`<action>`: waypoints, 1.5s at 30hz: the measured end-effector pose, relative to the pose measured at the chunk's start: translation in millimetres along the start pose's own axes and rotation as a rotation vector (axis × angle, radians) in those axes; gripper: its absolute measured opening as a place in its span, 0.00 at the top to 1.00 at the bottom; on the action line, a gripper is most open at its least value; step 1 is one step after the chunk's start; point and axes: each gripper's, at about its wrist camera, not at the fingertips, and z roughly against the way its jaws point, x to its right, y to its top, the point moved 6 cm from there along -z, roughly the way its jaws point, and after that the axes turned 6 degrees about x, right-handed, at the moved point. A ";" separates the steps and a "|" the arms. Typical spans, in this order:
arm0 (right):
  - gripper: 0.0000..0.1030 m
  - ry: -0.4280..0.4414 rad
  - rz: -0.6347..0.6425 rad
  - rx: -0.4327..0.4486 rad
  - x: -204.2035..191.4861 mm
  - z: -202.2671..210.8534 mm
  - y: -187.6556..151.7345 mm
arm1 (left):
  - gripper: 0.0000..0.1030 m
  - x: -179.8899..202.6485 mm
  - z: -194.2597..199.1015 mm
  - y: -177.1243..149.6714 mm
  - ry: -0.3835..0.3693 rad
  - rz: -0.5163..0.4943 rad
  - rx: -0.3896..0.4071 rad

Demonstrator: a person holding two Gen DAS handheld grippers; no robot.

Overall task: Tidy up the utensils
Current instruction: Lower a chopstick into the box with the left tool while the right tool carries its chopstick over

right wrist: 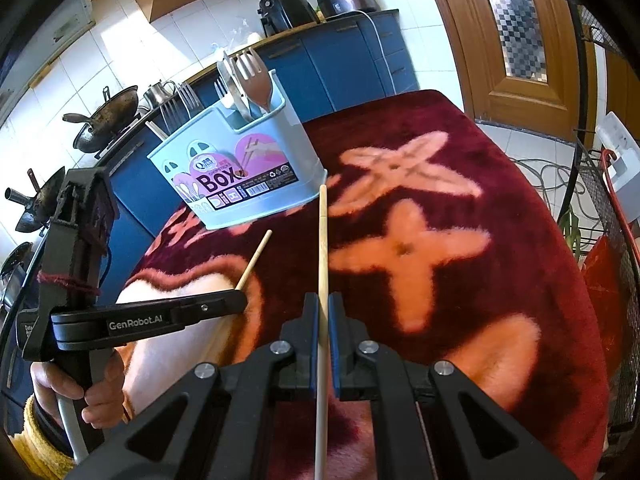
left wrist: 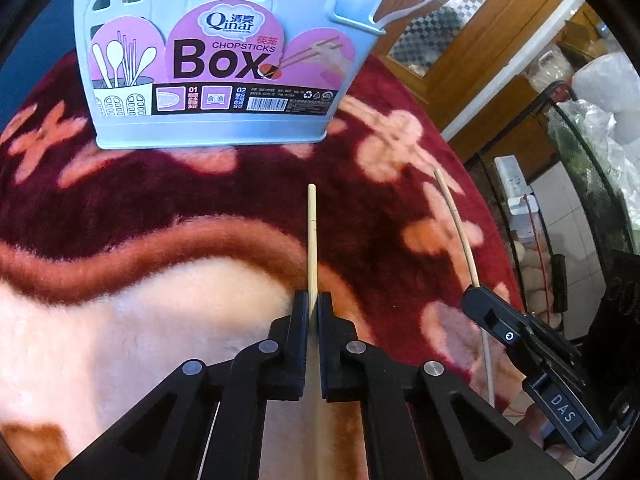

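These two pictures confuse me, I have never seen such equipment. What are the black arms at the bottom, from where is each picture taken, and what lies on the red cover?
There is no robot here. A person holds a hand tool with two-finger tongs in each hand, and each tool carries a wide-angle camera looking along its fingers. One picture comes from the left tongs, the other from the right tongs; each view also shows the other tool off to one side. Each pair of tongs is shut on one wooden chopstick: the left chopstick and the right chopstick. On the fluffy red blanket stands a light blue chopsticks box that already holds forks and a spoon.
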 end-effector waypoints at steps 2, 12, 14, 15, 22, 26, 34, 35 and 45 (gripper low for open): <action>0.94 0.002 0.000 0.003 -1.5 0.5 0.4 | 0.96 -0.9 2.6 -0.2 -0.009 0.005 0.008; 0.94 0.033 0.002 0.045 -12.1 7.7 7.8 | 0.96 4.7 35.5 3.4 -0.093 0.005 0.114; 0.94 0.041 0.003 0.056 -15.5 9.4 9.7 | 0.96 6.2 43.9 5.7 -0.105 0.000 0.144; 0.94 0.046 0.003 0.062 -17.3 10.4 10.3 | 0.96 6.7 48.9 6.8 -0.109 -0.003 0.160; 0.94 0.076 0.006 0.103 -28.7 16.0 20.0 | 0.96 5.9 77.5 17.6 -0.119 -0.019 0.263; 0.94 0.093 0.008 0.130 -36.6 18.7 29.1 | 0.96 3.3 91.7 22.4 -0.119 -0.024 0.311; 0.94 0.113 0.028 0.175 -55.7 17.8 53.4 | 0.96 -4.3 117.4 39.9 -0.126 -0.027 0.403; 0.94 0.114 0.034 0.179 -58.8 17.6 56.9 | 0.96 -5.6 120.8 42.8 -0.126 -0.027 0.414; 0.94 0.132 0.078 0.226 -88.0 7.8 91.6 | 0.96 -18.6 151.8 77.3 -0.095 -0.047 0.541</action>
